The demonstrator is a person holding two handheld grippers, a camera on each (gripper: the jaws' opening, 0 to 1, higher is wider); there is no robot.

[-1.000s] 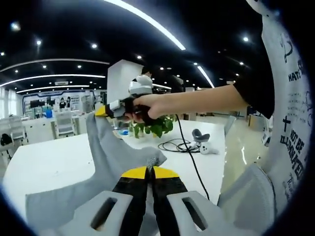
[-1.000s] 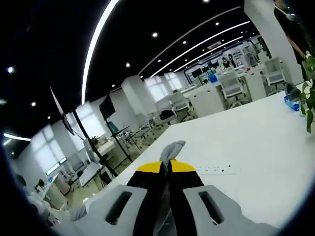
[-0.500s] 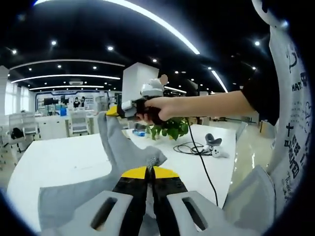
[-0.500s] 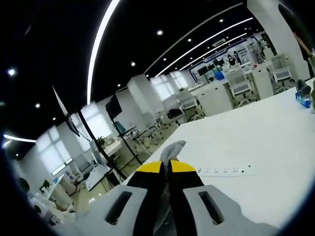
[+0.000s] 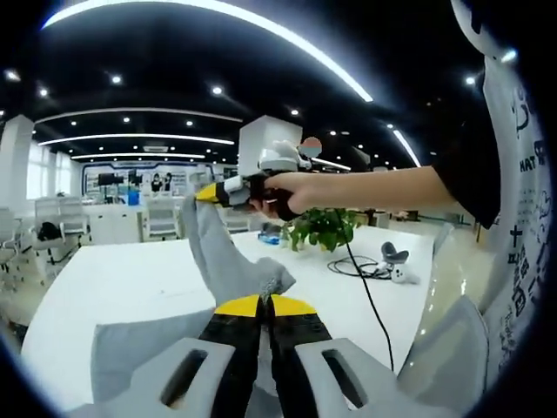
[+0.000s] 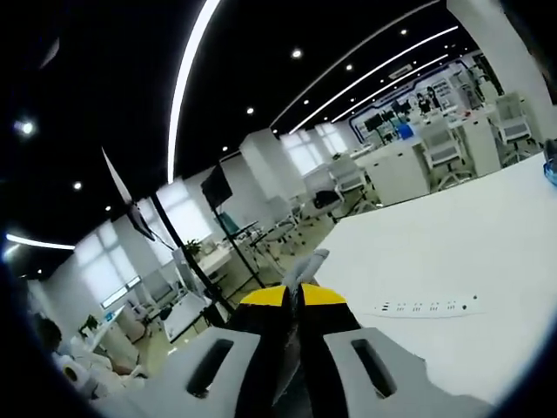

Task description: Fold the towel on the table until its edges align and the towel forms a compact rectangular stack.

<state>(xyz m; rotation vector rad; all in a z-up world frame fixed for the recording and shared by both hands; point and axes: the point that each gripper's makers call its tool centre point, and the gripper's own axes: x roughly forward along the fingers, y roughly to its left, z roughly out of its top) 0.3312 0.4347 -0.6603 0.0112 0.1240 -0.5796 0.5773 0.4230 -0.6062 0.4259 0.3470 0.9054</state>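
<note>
A grey towel [image 5: 218, 261] hangs above the white table [image 5: 113, 279], held up by two corners. In the left gripper view my left gripper [image 5: 264, 302] is shut on one corner, whose tip pokes out above the yellow fingertips. The right gripper [image 5: 209, 193], gripped by a person's hand [image 5: 287, 185], enters from the right, pinching the other corner higher up. The towel's lower part drapes to the table at bottom left. In the right gripper view my right gripper [image 6: 294, 294] is shut on a grey towel corner [image 6: 306, 266] sticking out between its jaws.
A potted green plant [image 5: 326, 231], a black cable [image 5: 361, 266] and a white controller [image 5: 398, 273] lie at the table's far right. A white power strip [image 6: 426, 306] rests on the table. Office desks, chairs and a tripod stand beyond the edge.
Both grippers have kept hold of the towel corners and risen. The right gripper has shifted a little rightward in the left gripper view, and the power strip has slid into the right gripper view.
</note>
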